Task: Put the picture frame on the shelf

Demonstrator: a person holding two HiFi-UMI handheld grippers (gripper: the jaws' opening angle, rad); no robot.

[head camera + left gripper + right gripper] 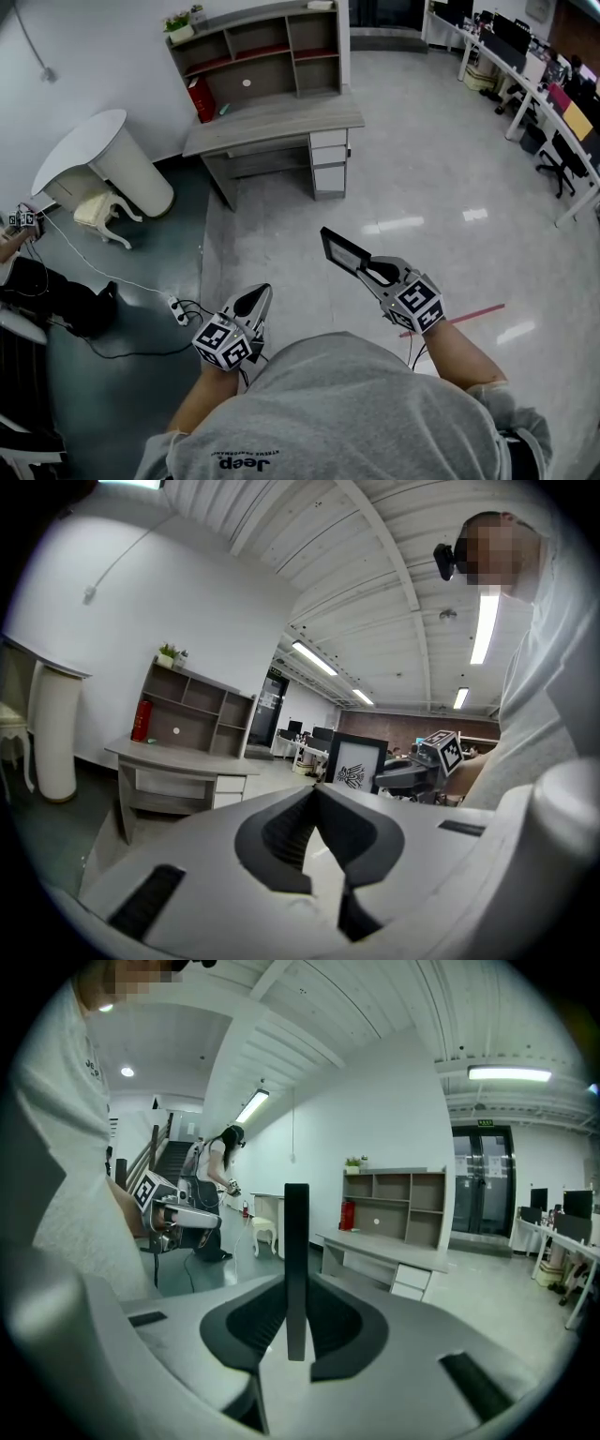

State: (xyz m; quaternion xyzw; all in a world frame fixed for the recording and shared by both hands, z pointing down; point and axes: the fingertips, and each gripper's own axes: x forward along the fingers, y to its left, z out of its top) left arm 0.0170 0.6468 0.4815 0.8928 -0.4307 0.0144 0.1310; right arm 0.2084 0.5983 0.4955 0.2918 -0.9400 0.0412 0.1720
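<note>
The picture frame (341, 251) is black with a white print and is held out over the floor by my right gripper (367, 270), which is shut on its lower edge. Seen edge-on in the right gripper view, the frame (296, 1232) stands upright between the dark pads. The left gripper view shows the frame's face (354, 763). My left gripper (257, 302) is shut with nothing in it, its pads meeting (317, 794). The grey shelf unit (267, 47) stands on a desk (272, 122) against the far wall, well ahead of both grippers.
A red fire extinguisher (201, 98) sits at the shelf's left end. A white round-topped stand (103, 159) and a cream chair (101, 211) are at the left. A power strip with cables (178, 309) lies near my left gripper. Office desks (534, 84) line the right.
</note>
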